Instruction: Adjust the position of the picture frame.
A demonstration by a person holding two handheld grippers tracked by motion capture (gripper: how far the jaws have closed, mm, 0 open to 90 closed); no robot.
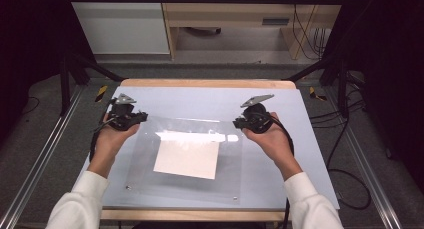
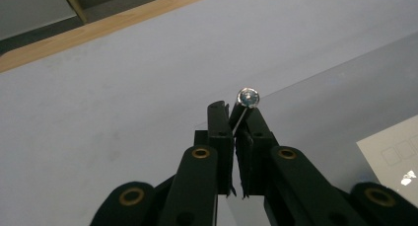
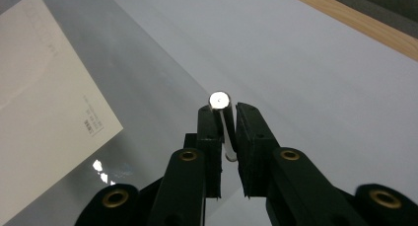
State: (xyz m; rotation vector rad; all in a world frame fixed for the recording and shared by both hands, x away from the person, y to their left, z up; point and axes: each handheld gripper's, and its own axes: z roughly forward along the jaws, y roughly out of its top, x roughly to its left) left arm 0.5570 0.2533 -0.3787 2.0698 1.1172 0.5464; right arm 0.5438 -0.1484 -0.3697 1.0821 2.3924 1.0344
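Note:
A clear plastic sheet (image 1: pixel 200 131) with small metal studs at its corners lies over a white paper (image 1: pixel 186 159) on the pale table (image 1: pixel 200 96). My left gripper (image 1: pixel 134 117) is shut on the sheet's far left corner. In the left gripper view the jaws (image 2: pixel 236 116) pinch the sheet's edge (image 2: pixel 320 97) just below a shiny stud (image 2: pixel 248 97). My right gripper (image 1: pixel 241 122) is shut on the far right corner, and in the right gripper view it (image 3: pixel 227 113) clamps the sheet (image 3: pixel 128 78) by its stud (image 3: pixel 219 99). The paper (image 3: pixel 44 102) shows under the sheet.
A wooden strip (image 1: pixel 205 83) edges the table's far side. Metal rails (image 1: pixel 45 154) run along both sides, and black frame posts (image 1: pixel 65 79) stand at the far corners. Cables (image 1: pixel 345 139) lie on the floor at the right. Wooden furniture (image 1: pixel 225 14) stands behind.

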